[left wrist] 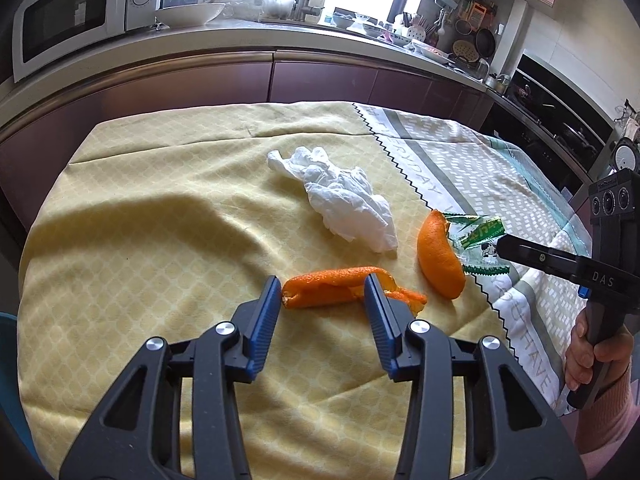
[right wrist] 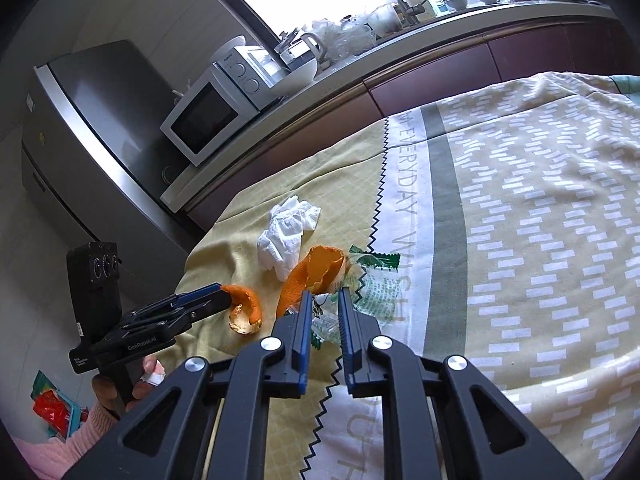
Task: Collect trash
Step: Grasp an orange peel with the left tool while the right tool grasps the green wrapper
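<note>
On the yellow tablecloth lie a long curled orange peel (left wrist: 328,290), a bigger orange peel (left wrist: 438,258), a crumpled white tissue (left wrist: 344,196) and a clear green candy wrapper (left wrist: 478,240). My left gripper (left wrist: 322,286) is open, its fingers on either side of the long peel. In the right wrist view my right gripper (right wrist: 323,298) is partly open around the wrapper (right wrist: 370,276), just right of the bigger peel (right wrist: 312,276). The tissue (right wrist: 286,238) lies beyond. The long peel (right wrist: 246,308) is at my left gripper's tip (right wrist: 218,296).
The table (right wrist: 540,200) has a patterned cloth, grey-white on the right half. A kitchen counter (left wrist: 240,40) with a microwave (left wrist: 68,16), bowls and bottles runs behind. A fridge (right wrist: 92,128) stands at left. Red packaging (right wrist: 54,408) lies on the floor.
</note>
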Demonstrator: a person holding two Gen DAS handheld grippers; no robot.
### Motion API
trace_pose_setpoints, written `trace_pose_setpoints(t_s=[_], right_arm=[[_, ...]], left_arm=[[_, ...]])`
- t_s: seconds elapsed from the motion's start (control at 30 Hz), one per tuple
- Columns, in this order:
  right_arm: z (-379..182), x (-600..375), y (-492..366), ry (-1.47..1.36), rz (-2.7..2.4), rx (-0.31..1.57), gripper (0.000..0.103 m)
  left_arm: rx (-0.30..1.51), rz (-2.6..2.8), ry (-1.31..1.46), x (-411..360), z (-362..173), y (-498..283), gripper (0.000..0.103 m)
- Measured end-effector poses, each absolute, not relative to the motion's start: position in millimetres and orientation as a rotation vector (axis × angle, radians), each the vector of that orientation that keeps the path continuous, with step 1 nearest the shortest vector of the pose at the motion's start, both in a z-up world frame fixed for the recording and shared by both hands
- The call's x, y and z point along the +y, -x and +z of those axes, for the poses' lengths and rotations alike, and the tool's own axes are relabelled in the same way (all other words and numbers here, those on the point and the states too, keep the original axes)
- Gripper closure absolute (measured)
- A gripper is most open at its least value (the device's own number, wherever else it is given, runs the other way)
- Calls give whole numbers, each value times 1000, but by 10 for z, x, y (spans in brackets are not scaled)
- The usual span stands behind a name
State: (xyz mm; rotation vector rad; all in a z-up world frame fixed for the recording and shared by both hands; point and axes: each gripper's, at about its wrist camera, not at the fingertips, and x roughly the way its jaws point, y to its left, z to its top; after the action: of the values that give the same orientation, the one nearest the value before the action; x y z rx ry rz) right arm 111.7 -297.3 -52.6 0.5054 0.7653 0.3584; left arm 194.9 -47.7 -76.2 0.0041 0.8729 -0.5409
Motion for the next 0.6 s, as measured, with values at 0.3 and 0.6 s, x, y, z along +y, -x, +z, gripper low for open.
trace_pose_setpoints(t_s=[0.3, 0.6], right_arm=[[-539, -3010, -1136, -507, 346, 760, 101], [-431, -3028, -1076, -489, 340, 721, 102]], left_arm=[[880, -536, 22, -441, -771, -1906, 86], [835, -560, -3, -445, -673, -1671, 93]])
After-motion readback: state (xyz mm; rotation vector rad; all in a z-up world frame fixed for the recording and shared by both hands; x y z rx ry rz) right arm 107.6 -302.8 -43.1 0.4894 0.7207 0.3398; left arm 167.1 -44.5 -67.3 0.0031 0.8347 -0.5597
